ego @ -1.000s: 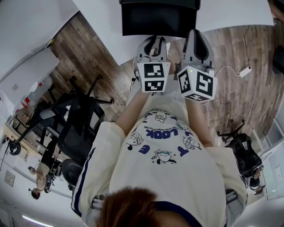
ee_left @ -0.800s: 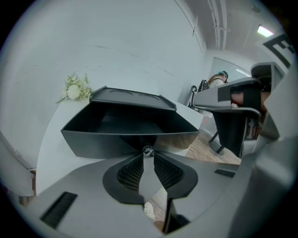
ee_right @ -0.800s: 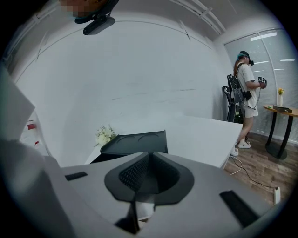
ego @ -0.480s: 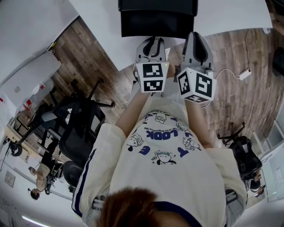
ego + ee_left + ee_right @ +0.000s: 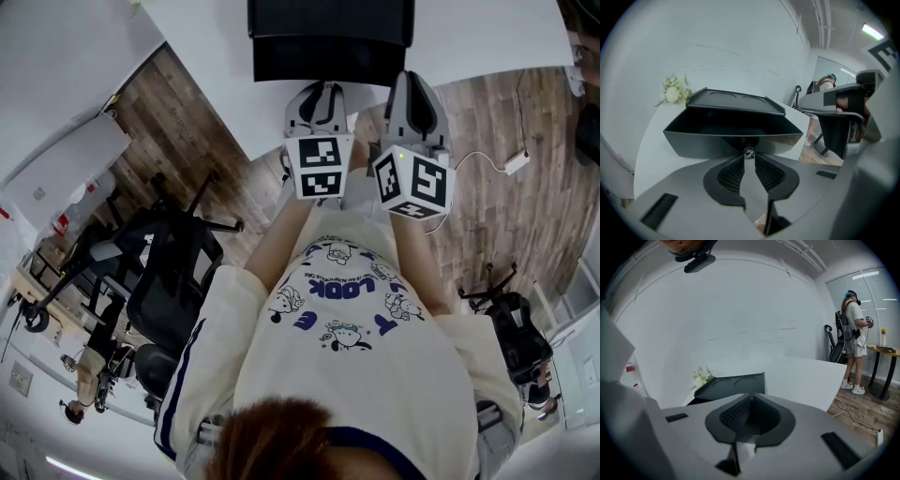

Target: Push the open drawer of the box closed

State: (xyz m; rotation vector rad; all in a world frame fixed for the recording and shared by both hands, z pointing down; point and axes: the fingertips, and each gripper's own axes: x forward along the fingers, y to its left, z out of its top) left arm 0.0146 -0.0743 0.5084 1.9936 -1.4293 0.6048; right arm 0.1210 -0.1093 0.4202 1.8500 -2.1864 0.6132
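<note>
The black box (image 5: 330, 17) stands on the white table (image 5: 211, 66) with its drawer (image 5: 328, 62) pulled out toward me. In the left gripper view the drawer (image 5: 726, 137) fills the middle, and a small round knob (image 5: 748, 151) sits on its front wall. My left gripper (image 5: 749, 157) is shut, its tips right at that knob. It appears in the head view as the left gripper (image 5: 319, 89) at the drawer front. My right gripper (image 5: 416, 82) is beside it, shut and empty. In its own view the right gripper (image 5: 751, 399) points at the box (image 5: 733, 383).
A small white flower bunch (image 5: 673, 92) lies on the table behind the box. Black office chairs (image 5: 173, 267) stand on the wood floor at my left, and another chair (image 5: 516, 323) at my right. A person (image 5: 853, 331) stands far off to the right. A cable and adapter (image 5: 516, 155) lie on the floor.
Both grippers have edged slightly forward toward the drawer front. The drawer still stands open.
</note>
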